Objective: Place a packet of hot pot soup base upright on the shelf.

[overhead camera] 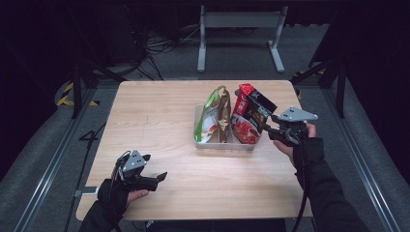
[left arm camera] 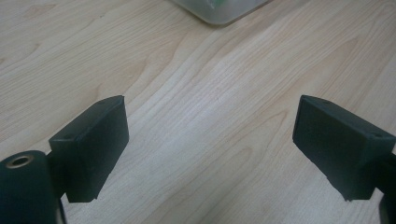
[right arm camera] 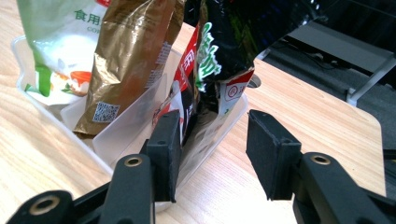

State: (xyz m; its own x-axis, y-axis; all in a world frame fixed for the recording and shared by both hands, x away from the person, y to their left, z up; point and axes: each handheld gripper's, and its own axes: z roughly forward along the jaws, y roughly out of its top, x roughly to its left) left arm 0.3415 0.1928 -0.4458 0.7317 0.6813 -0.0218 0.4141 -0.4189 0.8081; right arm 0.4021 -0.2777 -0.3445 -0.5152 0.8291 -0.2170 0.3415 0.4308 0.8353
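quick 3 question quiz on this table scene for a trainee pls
1. True or false: the right gripper is shut on the red and black snack bag.
2. Which bag stands leftmost in the clear plastic tray in the high view? A) green and white bag B) gold foil bag C) the red and black one
3. What lies between the left gripper's jaws?

Key: 1. False, its jaws stand open beside the tray's end. 2. A. 3. Nothing but bare wooden table.

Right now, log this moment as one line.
right gripper: open at red-black snack bag | left gripper: open, idle | clear bin: three bags
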